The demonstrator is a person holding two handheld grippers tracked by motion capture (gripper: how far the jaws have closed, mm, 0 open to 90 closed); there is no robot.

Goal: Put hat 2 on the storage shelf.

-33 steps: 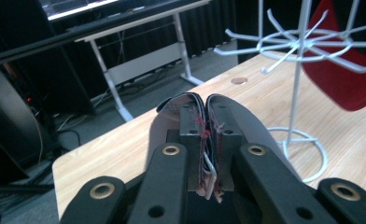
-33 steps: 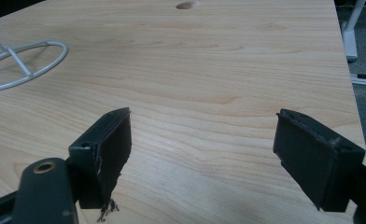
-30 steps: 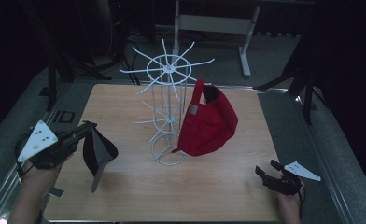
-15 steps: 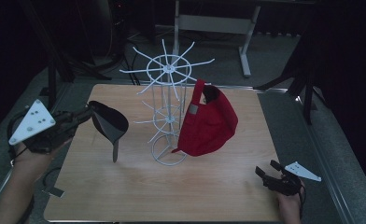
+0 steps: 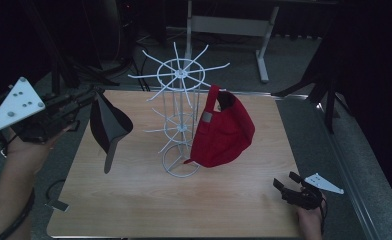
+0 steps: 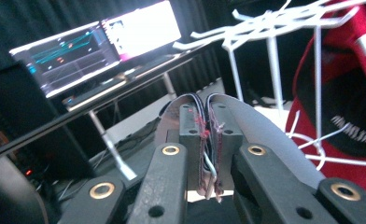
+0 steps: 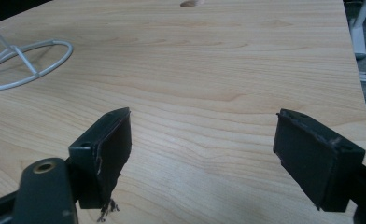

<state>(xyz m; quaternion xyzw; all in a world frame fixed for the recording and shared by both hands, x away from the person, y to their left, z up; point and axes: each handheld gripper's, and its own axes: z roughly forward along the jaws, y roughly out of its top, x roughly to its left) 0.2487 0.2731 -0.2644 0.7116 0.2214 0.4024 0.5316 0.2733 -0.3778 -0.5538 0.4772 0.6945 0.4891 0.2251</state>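
Observation:
A black cap [image 5: 109, 125] with a grey underside hangs in the air left of the white wire rack [image 5: 180, 75], its brim pointing down. My left gripper [image 5: 91, 97] is shut on the cap's rim. In the left gripper view the jaws [image 6: 208, 135] pinch folded fabric of this cap [image 6: 265, 135], with the rack's prongs [image 6: 274, 28] close ahead. A red cap [image 5: 224, 132] hangs on the rack's right side and is also in the left gripper view [image 6: 354, 93]. My right gripper [image 5: 280, 186] rests open at the table's near right corner, its jaws [image 7: 202, 140] wide over bare wood.
The rack's ring base [image 7: 27, 63] stands mid-table on the wooden table [image 5: 134, 200]. A lit monitor [image 6: 102, 46] sits on a stand beyond the left side. A white frame [image 5: 224, 25] and dark tripod legs [image 5: 329, 95] stand behind and right of the table.
My left gripper has risen with the black cap, from near the tabletop to about the height of the rack's upper prongs, and the cap has swung closer to the rack. The right gripper stayed put.

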